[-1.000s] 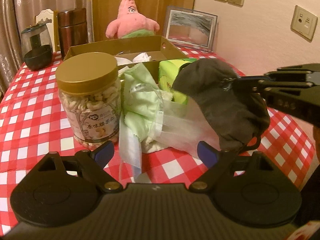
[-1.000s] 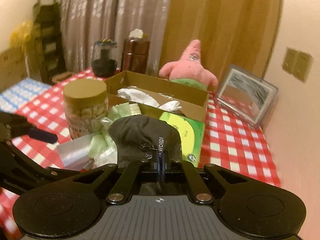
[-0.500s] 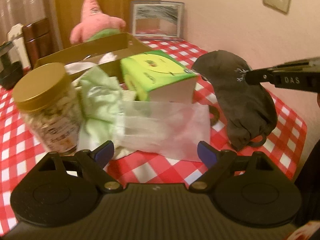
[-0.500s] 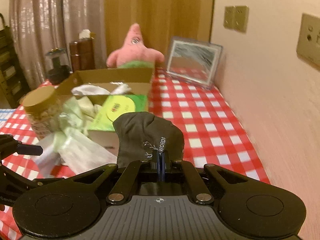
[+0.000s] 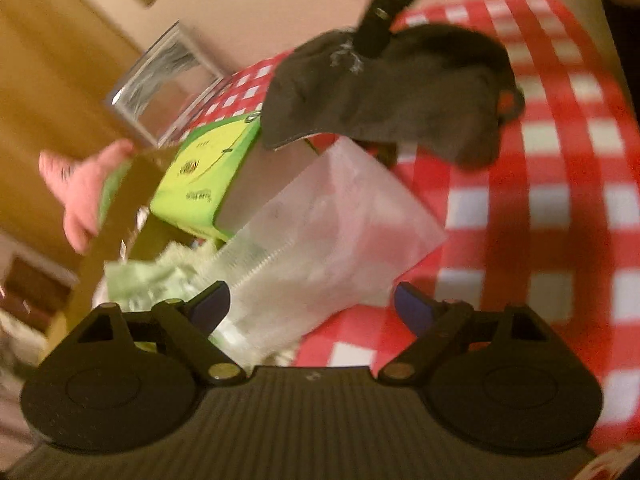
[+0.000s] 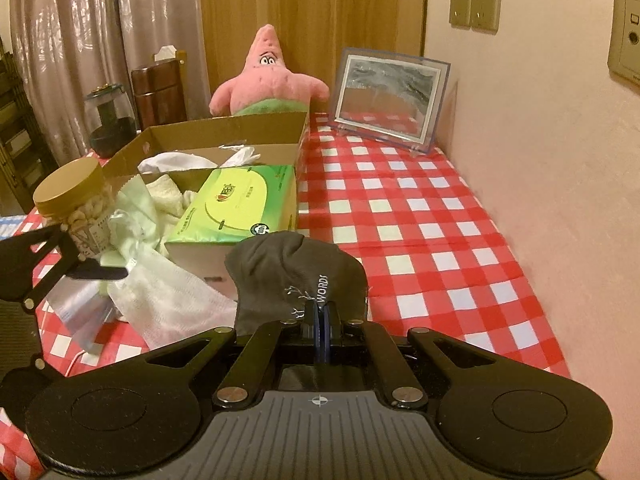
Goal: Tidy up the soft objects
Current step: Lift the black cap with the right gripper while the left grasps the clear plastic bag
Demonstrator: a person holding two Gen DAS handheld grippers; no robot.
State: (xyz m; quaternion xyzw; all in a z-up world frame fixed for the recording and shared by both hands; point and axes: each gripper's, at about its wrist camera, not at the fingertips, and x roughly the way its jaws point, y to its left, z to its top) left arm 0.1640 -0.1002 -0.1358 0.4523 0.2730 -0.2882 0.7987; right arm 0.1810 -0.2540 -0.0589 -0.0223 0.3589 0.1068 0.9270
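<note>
**Dark fabric cap pinched by one gripper above a checked tablecloth**

The right gripper [image 6: 322, 322] is shown with its fingers fully closed on the crown of a dark grey soft fabric cap [image 6: 298, 276], just beside the pale embroidered lettering. The cap hangs limp ahead of and below the fingertips, over the red-and-white checked tablecloth [image 6: 420, 216]. The left gripper [image 5: 312, 304] is shown with its fingers set wide and just closing; nothing is pressed between them, although a translucent frosted plastic bag [image 5: 336, 224] lies directly ahead of them on the cloth.

Beyond the left fingertips, a green cardboard tissue box [image 5: 204, 176] and crumpled pale green cloths [image 5: 160, 276] are seen, with an open brown cardboard box [image 6: 224, 136] behind them.

The cap is judged light, floppy and non-fragile; a single pinch leaves it drooping, so its shape is not controlled. A second hold on the free lower edge or the stiffer brim [image 5: 296, 136] would probably allow it to be spread or folded. The bag is judged thin and slippery, best pinched at one edge.
</note>
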